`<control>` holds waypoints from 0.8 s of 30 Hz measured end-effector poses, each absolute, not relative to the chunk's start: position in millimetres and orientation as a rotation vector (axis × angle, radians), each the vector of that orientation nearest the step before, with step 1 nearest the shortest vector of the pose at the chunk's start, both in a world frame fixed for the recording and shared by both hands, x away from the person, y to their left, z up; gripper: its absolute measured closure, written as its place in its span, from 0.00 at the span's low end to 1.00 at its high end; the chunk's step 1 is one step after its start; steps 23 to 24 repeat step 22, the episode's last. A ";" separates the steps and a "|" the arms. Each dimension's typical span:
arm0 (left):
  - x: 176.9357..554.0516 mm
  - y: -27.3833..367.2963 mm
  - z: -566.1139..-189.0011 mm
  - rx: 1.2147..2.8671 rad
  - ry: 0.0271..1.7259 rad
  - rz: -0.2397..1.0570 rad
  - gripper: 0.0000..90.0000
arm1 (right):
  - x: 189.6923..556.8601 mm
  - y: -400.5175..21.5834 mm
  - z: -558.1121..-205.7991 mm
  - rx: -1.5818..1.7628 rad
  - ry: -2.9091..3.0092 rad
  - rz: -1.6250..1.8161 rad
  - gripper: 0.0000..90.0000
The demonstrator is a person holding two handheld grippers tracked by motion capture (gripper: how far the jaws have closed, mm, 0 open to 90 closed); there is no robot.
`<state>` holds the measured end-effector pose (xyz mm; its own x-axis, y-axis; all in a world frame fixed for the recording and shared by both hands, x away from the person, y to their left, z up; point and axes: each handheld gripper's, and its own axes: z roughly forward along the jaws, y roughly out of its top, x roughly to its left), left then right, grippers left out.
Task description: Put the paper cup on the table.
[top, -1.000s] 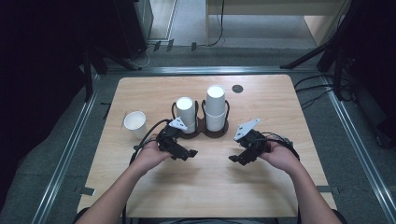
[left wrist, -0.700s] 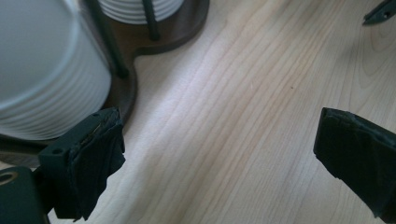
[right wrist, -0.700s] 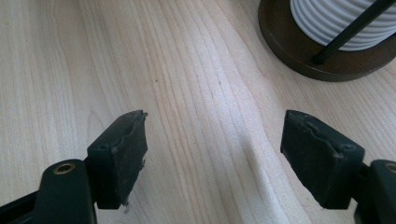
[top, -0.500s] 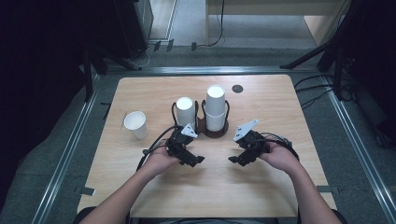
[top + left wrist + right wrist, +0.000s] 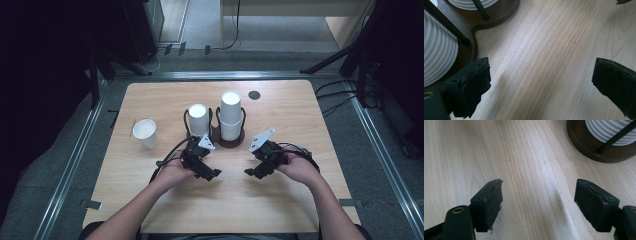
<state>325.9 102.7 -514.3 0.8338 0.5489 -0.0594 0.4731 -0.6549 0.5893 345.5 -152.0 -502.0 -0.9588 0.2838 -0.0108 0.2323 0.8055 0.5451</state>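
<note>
Item: we hold left gripper [image 5: 204,167] and right gripper [image 5: 263,164] released, empty, low over the bench [image 5: 150,210] just near the cup holder [image 5: 220,138]; the loose paper cup [image 5: 145,133] stands left; risk, we judge: a careless reach tips it.

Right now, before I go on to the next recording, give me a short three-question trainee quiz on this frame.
1. True or false: the left gripper is shut on a cup.
2. How many stacks of white cups sit in the dark holder? A) one B) two C) three
3. Fill in: the loose cup stands on the table to the ____ of the holder, as seen in the high view.

Key
1. False. Its jaws stand wide apart over bare wood; so do those of the right gripper.
2. B: a short stack and a tall stack.
3. Left.
</note>
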 end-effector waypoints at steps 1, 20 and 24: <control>325.9 102.7 -514.5 2.405 0.747 0.164 0.02 | 345.4 -151.9 -502.0 0.414 2.898 0.856 0.25; 324.1 98.0 -520.1 2.456 0.721 0.183 0.02 | 344.6 -151.0 -504.4 0.407 2.912 0.827 0.25; 325.9 99.1 -522.0 2.476 0.720 0.180 0.02 | 344.0 -150.5 -505.7 0.393 2.916 0.803 0.25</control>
